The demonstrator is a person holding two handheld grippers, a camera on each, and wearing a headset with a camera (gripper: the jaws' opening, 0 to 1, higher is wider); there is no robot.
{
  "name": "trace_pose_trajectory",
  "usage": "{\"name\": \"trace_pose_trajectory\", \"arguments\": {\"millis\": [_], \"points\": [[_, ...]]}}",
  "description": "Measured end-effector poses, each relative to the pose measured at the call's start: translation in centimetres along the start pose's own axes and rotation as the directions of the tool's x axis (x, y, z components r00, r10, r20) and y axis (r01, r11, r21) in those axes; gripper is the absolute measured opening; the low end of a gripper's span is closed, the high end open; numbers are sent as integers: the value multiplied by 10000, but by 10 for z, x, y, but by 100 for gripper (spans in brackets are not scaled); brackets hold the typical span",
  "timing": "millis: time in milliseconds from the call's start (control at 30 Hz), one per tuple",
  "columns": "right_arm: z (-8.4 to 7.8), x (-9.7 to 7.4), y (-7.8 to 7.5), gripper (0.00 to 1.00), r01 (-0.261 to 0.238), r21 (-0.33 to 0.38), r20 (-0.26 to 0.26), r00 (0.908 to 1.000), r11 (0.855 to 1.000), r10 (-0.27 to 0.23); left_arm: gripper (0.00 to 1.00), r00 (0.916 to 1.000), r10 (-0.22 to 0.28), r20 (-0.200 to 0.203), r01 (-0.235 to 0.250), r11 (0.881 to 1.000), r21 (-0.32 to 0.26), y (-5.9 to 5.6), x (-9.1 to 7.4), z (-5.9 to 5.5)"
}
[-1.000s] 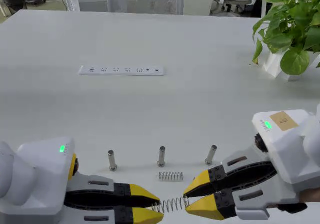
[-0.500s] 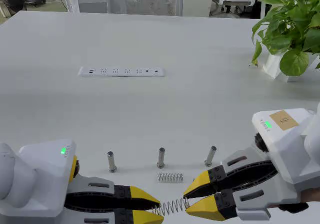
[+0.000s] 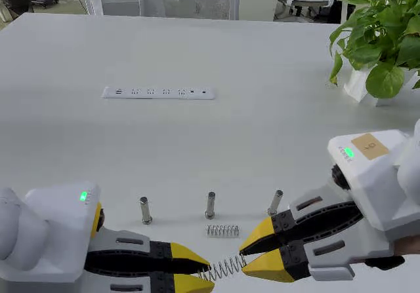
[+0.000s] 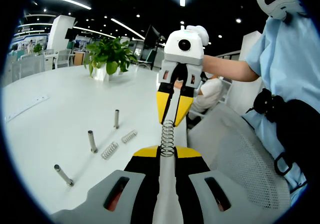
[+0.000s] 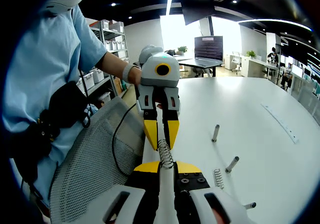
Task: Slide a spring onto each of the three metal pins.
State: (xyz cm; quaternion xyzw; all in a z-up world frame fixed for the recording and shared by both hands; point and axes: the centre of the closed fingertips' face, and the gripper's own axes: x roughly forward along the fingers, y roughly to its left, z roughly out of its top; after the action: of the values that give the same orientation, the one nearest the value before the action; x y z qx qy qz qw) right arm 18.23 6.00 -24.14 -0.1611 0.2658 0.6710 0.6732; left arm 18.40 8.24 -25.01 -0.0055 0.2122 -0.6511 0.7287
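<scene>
Indoors, white table [image 3: 275,129], power strip [image 3: 159,92], plant [image 3: 384,31]; left gripper [image 3: 207,274] and right gripper [image 3: 243,260] clamp one spring [image 3: 226,267].

Head view above and behind left hand-held gripper [image 3: 210,273] and right hand-held gripper [image 3: 243,260], looking down over the desk [image 3: 197,142], each gripper view close along its own jaws, facing the other, all three sharing the spring [image 3: 226,267] between them.
</scene>
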Motion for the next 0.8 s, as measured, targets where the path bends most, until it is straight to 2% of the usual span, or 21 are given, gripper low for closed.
{"name": "trace_pose_trajectory", "arguments": {"millis": [100, 233, 333, 800], "points": [[-2, 1, -1, 6, 11, 47, -8, 10000, 10000, -11, 7, 10000, 12, 45, -12, 10000, 13, 0, 0, 1], [-5, 2, -2, 13, 95, -6, -133, 9999, 10000, -95, 7, 10000, 9, 98, -9, 10000, 9, 0, 0, 3], [-4, 2, -1, 7, 50, 26, -41, 10000, 10000, -50, 7, 9999, 2, 105, -3, 10000, 1, -1, 0, 3], [3, 2, -1, 7, -23, -28, 65, 10000, 10000, 23, 7, 10000, 22, -5, -22, 10000, -4, 0, 1, 0]]}}
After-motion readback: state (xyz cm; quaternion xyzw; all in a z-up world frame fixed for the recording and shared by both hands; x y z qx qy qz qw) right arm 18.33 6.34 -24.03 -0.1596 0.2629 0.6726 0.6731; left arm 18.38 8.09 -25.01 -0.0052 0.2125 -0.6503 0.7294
